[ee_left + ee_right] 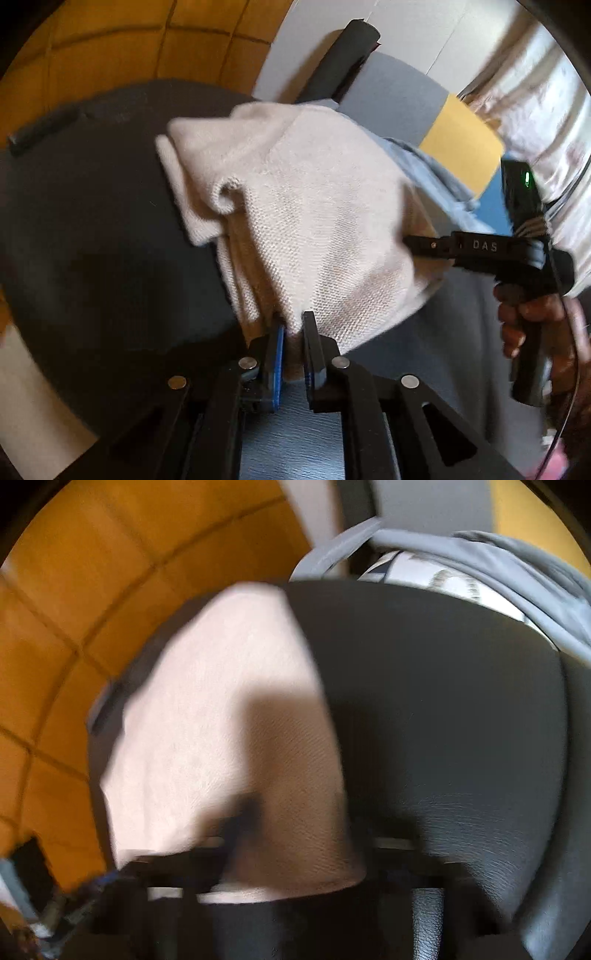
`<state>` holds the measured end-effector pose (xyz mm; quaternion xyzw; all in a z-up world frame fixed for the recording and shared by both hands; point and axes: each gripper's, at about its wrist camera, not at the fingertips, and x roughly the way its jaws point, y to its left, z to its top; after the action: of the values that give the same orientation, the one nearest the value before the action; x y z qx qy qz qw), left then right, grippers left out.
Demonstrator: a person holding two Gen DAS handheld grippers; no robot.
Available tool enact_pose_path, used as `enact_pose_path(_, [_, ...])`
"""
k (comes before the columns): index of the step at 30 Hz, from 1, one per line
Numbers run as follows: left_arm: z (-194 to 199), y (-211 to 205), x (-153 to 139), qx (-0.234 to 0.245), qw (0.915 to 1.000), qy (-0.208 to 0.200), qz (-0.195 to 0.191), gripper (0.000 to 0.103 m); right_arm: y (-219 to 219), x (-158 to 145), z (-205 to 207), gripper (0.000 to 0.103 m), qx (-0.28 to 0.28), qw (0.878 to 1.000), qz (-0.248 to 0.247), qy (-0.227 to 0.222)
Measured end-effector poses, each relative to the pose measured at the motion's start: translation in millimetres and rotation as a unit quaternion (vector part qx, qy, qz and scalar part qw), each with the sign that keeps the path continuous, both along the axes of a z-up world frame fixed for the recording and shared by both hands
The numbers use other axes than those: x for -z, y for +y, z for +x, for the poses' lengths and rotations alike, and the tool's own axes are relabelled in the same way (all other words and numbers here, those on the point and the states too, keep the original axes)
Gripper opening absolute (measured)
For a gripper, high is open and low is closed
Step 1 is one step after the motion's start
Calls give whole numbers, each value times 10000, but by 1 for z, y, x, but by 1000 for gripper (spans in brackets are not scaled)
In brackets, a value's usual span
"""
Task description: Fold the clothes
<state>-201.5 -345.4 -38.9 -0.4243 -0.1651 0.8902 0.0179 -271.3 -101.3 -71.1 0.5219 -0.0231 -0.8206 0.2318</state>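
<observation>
A cream knitted garment [314,206] lies bunched on a dark round table [92,240]. My left gripper [293,332] is shut on its near edge, with a fold of cloth pinched between the blue pad and the black finger. At the right, a hand [532,317] holds my right gripper [410,245], whose tips are at the garment's right edge. The right wrist view is blurred. There the cream garment [207,709] rises between the dark fingers of the right gripper [306,834], which looks closed on a thick fold.
A blue-grey garment [436,173] lies at the table's far side, beside a yellow panel [461,147] and a black rolled object [340,62]. A small dark object [44,129] sits near the table's left rim. Orange tiled floor [129,44] surrounds the table.
</observation>
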Motion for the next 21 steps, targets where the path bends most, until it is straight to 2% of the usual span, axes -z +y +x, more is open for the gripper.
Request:
enact_pose_path(2, [5, -8, -1, -283, 9981, 98, -546, 10, -24, 2, 0, 33, -217, 9996, 136, 103])
enact_pose_path(3, [5, -19, -1, -412, 9970, 110, -643, 10, -39, 2, -2, 33, -363, 9992, 152, 118])
enact_pose_path(8, [4, -75, -2, -932, 9918, 62, -872, 10, -106, 7, -17, 36, -955, 9953, -170, 77])
enact_pose_path(10, [2, -96, -2, -1170, 9886, 48, -946, 18, -131, 10, -26, 38, -1026, 9943, -296, 38])
enact_pose_path(11, [1, -104, -2, -1234, 9890, 59, -816, 20, -142, 11, -29, 41, -1032, 9942, -293, 78])
enact_pose_path(12, [1, -112, -2, -1298, 9891, 69, -685, 20, -153, 13, -32, 51, -1007, 9945, -241, 133])
enact_pose_path(14, [-1, -128, -1, -1428, 9888, 89, -421, 20, -163, 12, -35, 55, -898, 9956, -181, 175])
enact_pose_path(16, [3, -134, -5, -1688, 9856, 120, -25, 20, -158, 5, -31, 55, -761, 9966, -227, 234])
enact_pose_path(17, [11, -136, -11, -1896, 9816, 225, 39, 20, -151, 0, -26, 55, -657, 9968, -316, 333])
enact_pose_path(20, [35, -133, -29, -2204, 9723, 784, 11, 18, -121, -20, -1, 54, -429, 9937, -706, 752])
enact_pose_path(21, [34, -131, -34, -2177, 9716, 926, -72, 18, -117, -24, 6, 45, -513, 9918, -840, 813])
